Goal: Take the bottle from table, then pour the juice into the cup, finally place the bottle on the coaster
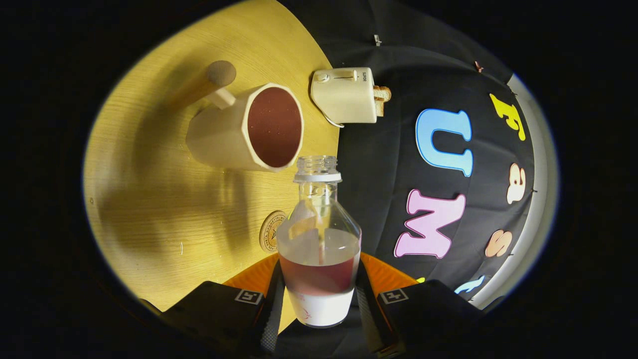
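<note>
A clear bottle point(319, 244) with its cap off and red juice in its lower part sits between my fingers, and my gripper point(319, 299) is shut on it. The view is rolled, so the table stands on edge and the bottle's mouth points toward the cup. Just beyond the mouth is a cream cup point(249, 127) with a wooden handle; red juice shows inside it. A round wooden coaster point(271, 231) lies on the table beside the bottle's shoulder, partly hidden by the bottle.
The round wooden table point(164, 209) carries a cream toaster point(346, 95) with toast in it, beyond the cup near the table's edge.
</note>
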`<state>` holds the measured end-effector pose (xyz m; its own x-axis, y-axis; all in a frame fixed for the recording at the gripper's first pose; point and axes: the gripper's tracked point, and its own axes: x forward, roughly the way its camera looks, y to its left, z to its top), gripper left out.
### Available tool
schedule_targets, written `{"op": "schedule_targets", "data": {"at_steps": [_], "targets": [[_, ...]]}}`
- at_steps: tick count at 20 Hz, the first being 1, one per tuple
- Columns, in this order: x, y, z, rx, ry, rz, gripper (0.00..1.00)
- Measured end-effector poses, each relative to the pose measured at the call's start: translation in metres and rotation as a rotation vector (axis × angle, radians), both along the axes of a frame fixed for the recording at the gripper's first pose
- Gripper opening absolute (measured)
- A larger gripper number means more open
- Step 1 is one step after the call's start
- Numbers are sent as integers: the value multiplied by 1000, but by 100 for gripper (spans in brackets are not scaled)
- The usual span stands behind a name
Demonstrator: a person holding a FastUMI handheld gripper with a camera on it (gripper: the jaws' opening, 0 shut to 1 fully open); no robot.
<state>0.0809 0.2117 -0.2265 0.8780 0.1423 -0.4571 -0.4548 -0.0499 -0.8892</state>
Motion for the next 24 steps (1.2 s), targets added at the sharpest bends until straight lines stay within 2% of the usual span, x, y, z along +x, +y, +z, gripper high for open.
{"op": "schedule_targets", "data": {"at_steps": [24], "targets": [[11, 8, 11, -113, -54, 101, 69]]}}
